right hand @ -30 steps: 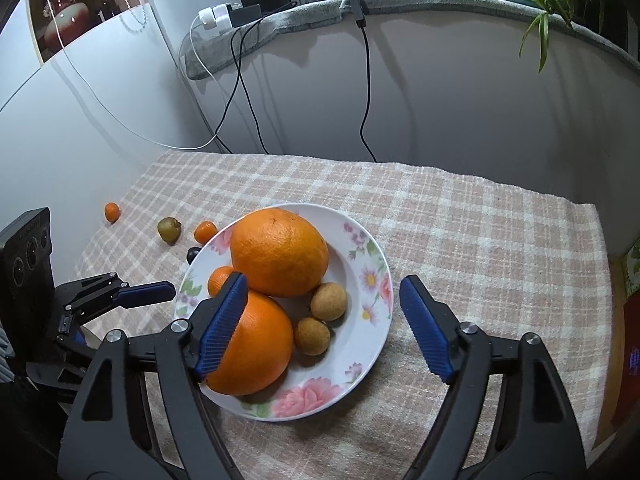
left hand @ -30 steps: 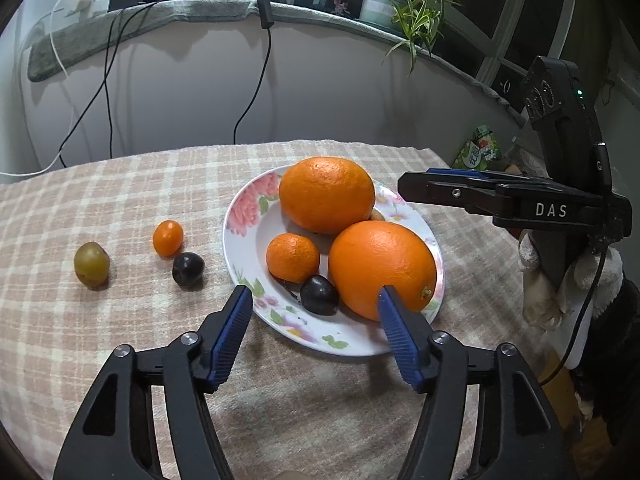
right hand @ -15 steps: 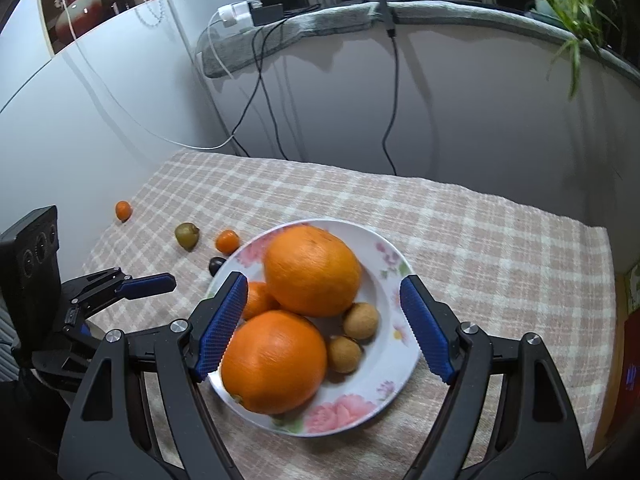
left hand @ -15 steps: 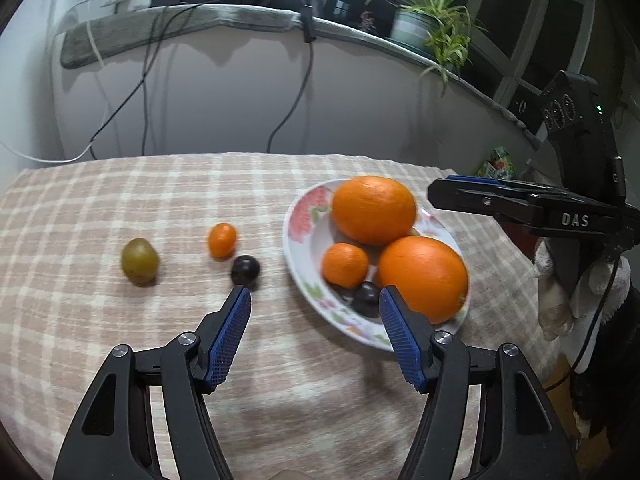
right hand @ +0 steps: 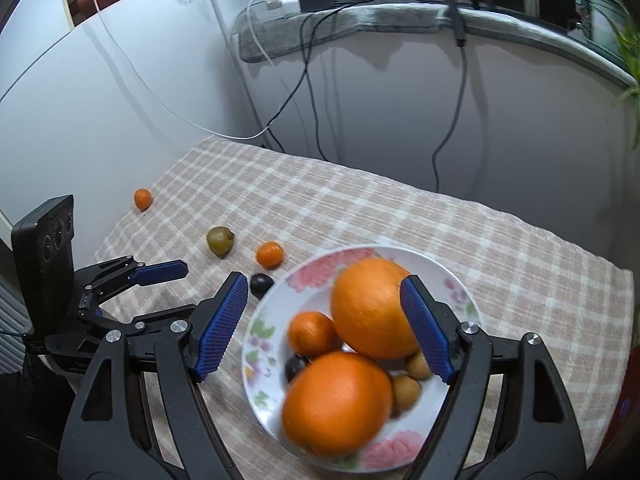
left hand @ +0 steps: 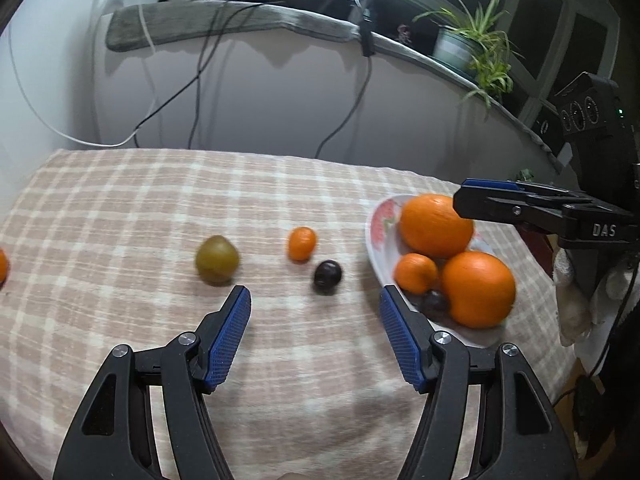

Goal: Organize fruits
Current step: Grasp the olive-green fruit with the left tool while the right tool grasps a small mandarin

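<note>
A floral plate (right hand: 264, 344) (left hand: 378, 236) holds two big oranges (right hand: 372, 308) (right hand: 336, 400), a small orange (right hand: 312, 334), a dark fruit (right hand: 295, 366) and two brown fruits (right hand: 406, 392). Loose on the checked cloth lie a dark plum (left hand: 327, 276), a small orange fruit (left hand: 302, 243), a green fruit (left hand: 217, 259) and a far orange fruit (right hand: 143, 198). My left gripper (left hand: 315, 300) is open and empty, just short of the dark plum. Above the plate hovers my right gripper (right hand: 324, 296), open with nothing between its pads.
A wall with hanging cables (left hand: 200, 80) rises behind the table. The grey ledge (left hand: 224, 20) carries a charger and a potted plant (left hand: 472, 44). The table edge drops off at the right, past the plate.
Both grippers have shifted left across the table. In the left wrist view the plate slid from centre to the right, and the loose fruits now lie ahead of the fingers.
</note>
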`<control>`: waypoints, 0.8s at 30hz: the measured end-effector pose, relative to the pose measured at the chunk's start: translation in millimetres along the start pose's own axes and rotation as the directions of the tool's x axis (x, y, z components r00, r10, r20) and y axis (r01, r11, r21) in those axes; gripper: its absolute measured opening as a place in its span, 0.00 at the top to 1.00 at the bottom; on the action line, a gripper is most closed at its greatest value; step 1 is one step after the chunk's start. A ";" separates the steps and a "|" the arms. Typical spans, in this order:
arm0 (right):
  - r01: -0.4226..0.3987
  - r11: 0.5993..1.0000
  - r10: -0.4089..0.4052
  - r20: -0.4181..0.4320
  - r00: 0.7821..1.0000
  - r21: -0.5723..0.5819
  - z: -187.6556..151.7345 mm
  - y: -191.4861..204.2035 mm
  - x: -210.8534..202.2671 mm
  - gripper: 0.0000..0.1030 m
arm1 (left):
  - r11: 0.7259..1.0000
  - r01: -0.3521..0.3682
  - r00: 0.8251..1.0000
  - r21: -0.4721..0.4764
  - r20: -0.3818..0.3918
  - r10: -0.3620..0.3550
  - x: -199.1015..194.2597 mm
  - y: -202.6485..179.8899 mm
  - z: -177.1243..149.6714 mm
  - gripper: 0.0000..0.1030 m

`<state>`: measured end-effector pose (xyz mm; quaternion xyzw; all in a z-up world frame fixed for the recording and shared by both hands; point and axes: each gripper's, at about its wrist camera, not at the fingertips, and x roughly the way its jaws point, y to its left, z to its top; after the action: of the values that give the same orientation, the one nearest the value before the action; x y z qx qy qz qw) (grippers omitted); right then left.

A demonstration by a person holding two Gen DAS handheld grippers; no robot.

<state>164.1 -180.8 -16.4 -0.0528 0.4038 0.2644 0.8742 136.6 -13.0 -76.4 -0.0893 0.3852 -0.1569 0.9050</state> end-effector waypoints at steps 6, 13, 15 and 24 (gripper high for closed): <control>-0.039 0.999 0.038 -0.038 0.999 -0.026 12.9 15.5 22.9 0.21 | 0.999 -0.038 0.999 -0.014 0.005 0.038 2.5 23.0 6.6 0.43; -0.087 0.996 0.086 -0.105 0.991 -0.012 26.6 28.1 57.1 0.21 | 0.998 -0.055 0.998 -0.026 -0.018 0.055 11.4 42.6 11.8 0.51; -0.095 0.995 0.093 -0.121 0.988 -0.005 29.7 30.8 64.8 0.22 | 0.998 -0.059 0.998 -0.024 -0.026 0.058 14.9 45.9 13.2 0.55; -0.092 0.996 0.090 -0.234 0.968 0.004 33.3 38.3 97.1 0.42 | 0.998 -0.064 0.996 -0.005 -0.060 0.063 32.7 53.4 17.6 0.62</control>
<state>219.1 -97.1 -60.8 -0.0681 0.5050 0.2978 0.8073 182.2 26.1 -101.3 -0.0756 0.4155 -0.1292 0.8972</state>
